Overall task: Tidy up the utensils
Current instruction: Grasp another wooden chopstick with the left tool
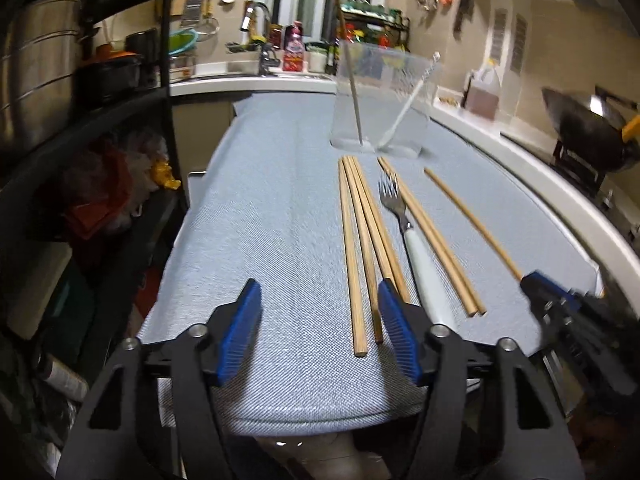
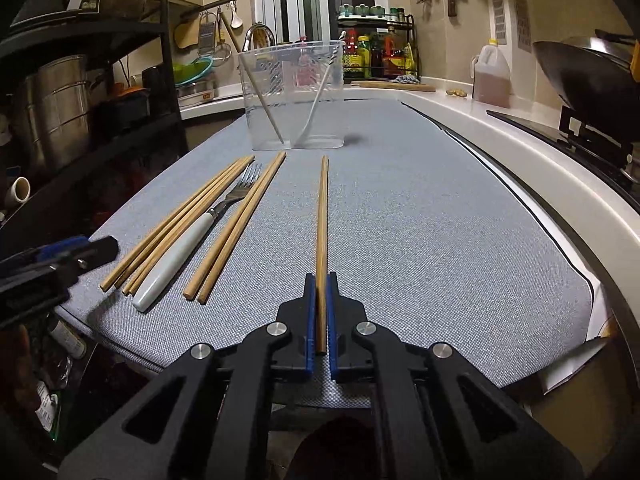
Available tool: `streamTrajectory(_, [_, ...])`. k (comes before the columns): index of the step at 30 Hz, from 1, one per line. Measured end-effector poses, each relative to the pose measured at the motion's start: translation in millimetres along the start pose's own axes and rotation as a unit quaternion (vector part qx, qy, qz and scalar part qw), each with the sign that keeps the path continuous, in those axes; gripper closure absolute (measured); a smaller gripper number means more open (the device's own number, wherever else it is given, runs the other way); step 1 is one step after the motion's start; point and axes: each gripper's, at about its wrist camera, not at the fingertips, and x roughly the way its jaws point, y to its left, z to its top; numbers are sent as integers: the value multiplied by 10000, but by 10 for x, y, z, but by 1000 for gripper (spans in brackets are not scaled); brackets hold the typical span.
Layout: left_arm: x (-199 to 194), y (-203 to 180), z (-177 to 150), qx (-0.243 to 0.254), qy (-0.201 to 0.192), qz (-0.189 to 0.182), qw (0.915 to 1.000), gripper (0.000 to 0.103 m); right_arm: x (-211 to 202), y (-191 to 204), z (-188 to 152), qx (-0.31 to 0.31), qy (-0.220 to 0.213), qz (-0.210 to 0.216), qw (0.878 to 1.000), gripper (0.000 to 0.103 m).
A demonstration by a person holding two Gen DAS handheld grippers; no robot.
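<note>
Surface: grey mat (image 2: 400, 208) on kitchen counter, wok (image 2: 588, 76) at 2 o'clock | my right gripper (image 2: 320, 280) low, level, clamped on single chopstick (image 2: 322, 216) | chopstick long axis runs 6 to 12, tip toward clear container (image 2: 294, 96) | my left gripper (image 1: 318, 294) spread wide, holding nothing, beside chopstick bundle (image 1: 362, 248) and fork (image 1: 404, 232).

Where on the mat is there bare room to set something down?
The mat is bare right of the held chopstick, out to the counter edge, and left of the chopstick bunch. Crowded: from that bunch past the fork to the container.
</note>
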Motion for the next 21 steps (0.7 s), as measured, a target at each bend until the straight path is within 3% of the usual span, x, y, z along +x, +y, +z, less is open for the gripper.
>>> streamTrajectory(5, [90, -52, -20, 478, -54, 16, 9988, 62, 10, -3, -3, -9, -20, 19, 10000, 97])
streamTrajectory(15, [70, -90, -115, 685, -544, -72, 9961, 71, 22, 34, -82, -220, -364, -26, 9991, 97])
streamTrajectory(19, [61, -148, -112, 822, -515, -251, 9950, 96, 27, 5, -52, -188, -305, 62, 9993, 97])
streamTrajectory(21, [59, -175, -106, 841, -481, -199, 9951, 96, 27, -6, -26, -170, -231, 90, 9995, 98])
